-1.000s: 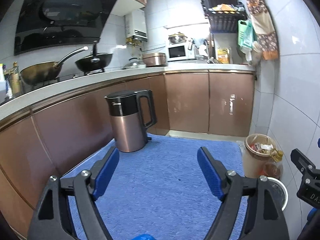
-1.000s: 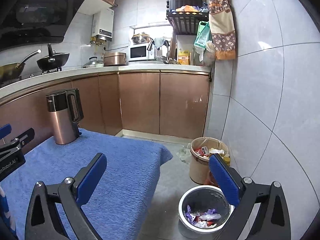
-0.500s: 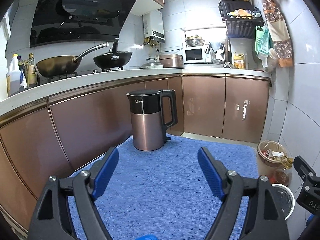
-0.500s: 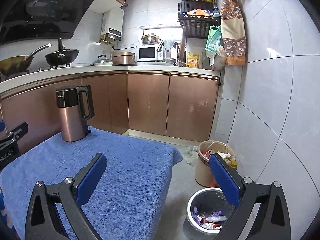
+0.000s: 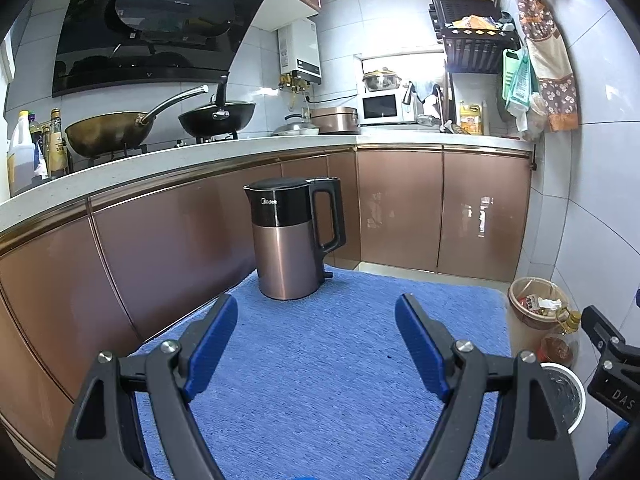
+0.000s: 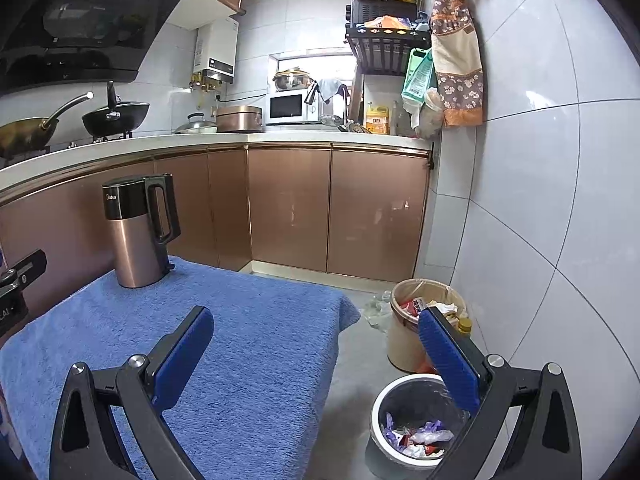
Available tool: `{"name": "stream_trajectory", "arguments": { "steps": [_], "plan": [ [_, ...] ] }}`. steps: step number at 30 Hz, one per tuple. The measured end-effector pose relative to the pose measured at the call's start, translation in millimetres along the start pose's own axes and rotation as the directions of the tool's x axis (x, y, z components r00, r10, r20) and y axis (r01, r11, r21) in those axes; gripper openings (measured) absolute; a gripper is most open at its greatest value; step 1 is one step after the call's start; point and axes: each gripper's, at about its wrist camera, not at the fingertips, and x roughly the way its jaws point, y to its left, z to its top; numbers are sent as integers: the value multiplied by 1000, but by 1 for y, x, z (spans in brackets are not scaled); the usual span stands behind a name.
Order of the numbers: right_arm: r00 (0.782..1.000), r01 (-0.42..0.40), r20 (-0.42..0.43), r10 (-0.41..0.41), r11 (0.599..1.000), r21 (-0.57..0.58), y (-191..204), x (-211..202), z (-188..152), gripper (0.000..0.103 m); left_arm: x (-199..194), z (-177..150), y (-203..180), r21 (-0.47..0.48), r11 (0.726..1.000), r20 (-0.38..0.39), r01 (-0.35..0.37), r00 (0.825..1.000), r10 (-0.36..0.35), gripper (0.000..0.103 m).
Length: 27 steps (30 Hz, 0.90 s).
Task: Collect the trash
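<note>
My left gripper (image 5: 316, 308) is open and empty above the blue towel-covered table (image 5: 340, 380). My right gripper (image 6: 316, 320) is open and empty over the table's right edge (image 6: 280, 340). A small steel bin (image 6: 416, 424) on the floor holds crumpled wrappers; it also shows in the left wrist view (image 5: 566, 396). A tan waste basket (image 6: 408, 332) full of trash stands behind it, also in the left wrist view (image 5: 528, 312). No loose trash shows on the towel.
A copper and black kettle (image 5: 290, 240) stands at the table's far end, also in the right wrist view (image 6: 138, 232). Brown cabinets (image 6: 332, 208) and a white counter (image 5: 160, 160) with woks run along the left and back. A tiled wall (image 6: 560, 200) is on the right.
Both grippers have risen and tilted up, so the kettle and bins sit lower and farther in view. Both stay open and empty.
</note>
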Motion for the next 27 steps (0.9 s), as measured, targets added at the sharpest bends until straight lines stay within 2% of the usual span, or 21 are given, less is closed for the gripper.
{"name": "stream_trajectory", "arguments": {
  "steps": [6,27],
  "plan": [
    [1000,5,-4,-5,1000,2,-3,1,0,103,1,0,0,-16,999,-29,33,999,-33,80],
    [1000,12,-3,-12,1000,8,-8,1,-1,103,-7,-1,-11,16,999,-24,45,999,-44,80]
  ]
}}
